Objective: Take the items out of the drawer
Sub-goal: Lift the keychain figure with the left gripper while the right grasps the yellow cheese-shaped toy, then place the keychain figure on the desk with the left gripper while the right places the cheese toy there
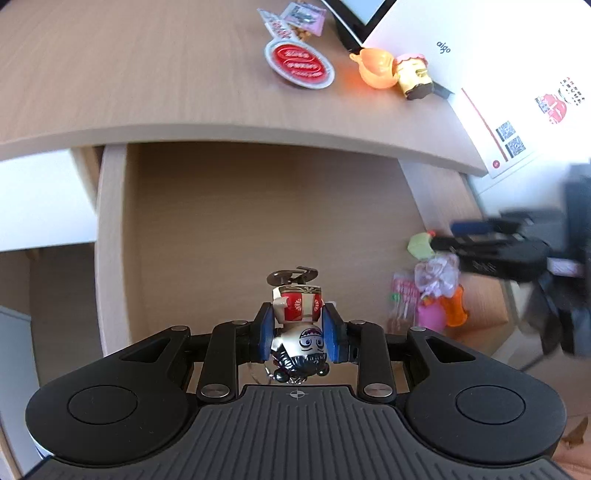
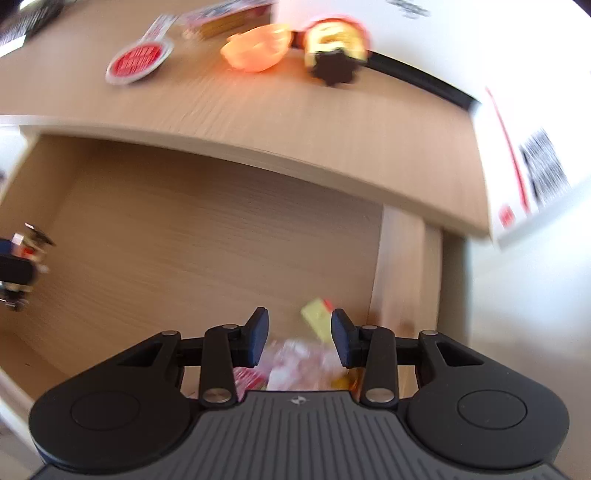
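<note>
Left gripper [image 1: 299, 334] clamps the toy figure [image 1: 300, 325] upside down over the drawer [image 1: 236, 221], while right gripper [image 2: 300, 338] hangs wide above the candy pile [image 2: 299, 363].

On the table [image 1: 147, 74], a red oval packet [image 1: 300, 65] lies left of an orange plastic shell [image 1: 375, 68], which touches a yellow figure with a dark base [image 1: 415, 75]. Behind the packet sits a pink snack bag [image 1: 303, 16]. Right of the shell lies a white printed box [image 1: 480, 74].
</note>
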Demonstrator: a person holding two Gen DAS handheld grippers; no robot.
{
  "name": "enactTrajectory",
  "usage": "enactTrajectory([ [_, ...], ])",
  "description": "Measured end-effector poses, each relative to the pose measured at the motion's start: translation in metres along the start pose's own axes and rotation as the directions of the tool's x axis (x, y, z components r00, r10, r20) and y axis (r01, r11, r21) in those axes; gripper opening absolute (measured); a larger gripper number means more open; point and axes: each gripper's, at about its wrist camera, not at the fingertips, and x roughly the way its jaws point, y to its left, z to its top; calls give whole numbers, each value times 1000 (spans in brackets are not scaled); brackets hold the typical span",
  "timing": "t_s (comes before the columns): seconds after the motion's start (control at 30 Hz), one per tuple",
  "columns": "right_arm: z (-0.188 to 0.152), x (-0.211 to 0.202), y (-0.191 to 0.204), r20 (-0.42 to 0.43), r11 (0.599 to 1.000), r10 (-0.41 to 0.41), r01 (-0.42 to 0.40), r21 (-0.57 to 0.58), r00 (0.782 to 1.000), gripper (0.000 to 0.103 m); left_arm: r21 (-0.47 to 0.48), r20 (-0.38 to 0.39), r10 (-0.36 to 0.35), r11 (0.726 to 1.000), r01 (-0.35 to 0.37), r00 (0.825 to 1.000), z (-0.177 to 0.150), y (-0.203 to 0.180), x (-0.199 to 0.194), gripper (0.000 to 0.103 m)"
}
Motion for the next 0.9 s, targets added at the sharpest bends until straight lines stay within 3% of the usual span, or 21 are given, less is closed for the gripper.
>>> enactTrajectory([
  [0.2,20,58,17,-115,971,-149,124,-202,982,34,4,-16,27,1000,-27,1000,-16,14,-16,31],
  [0.3,16,70,23,-149,952,-188,143,-271,971,25,0,-20,2,1000,-2,1000,-20,17,-18,31],
  [0.4,12,56,24,-148,955,-171,127,-268,974,18,9,-3,-23,1000,23,1000,-21,18,-18,31],
  [0.53,13,7,14,-55,983,-123,114,-144,991,18,37,14,-51,998,50,999,-20,15,-21,31],
  [0.63,14,-44,3,61,999,-33,34,-5,998,18,71,18,-69,995,67,997,-15,9,-23,31],
  [0.73,16,-88,-2,178,995,43,-59,86,983,18,104,57,-100,990,94,993,-1,2,-33,31],
  [0.9,29,-134,2,334,985,77,-124,121,939,18,144,207,-135,984,106,969,52,-15,-63,31],
])
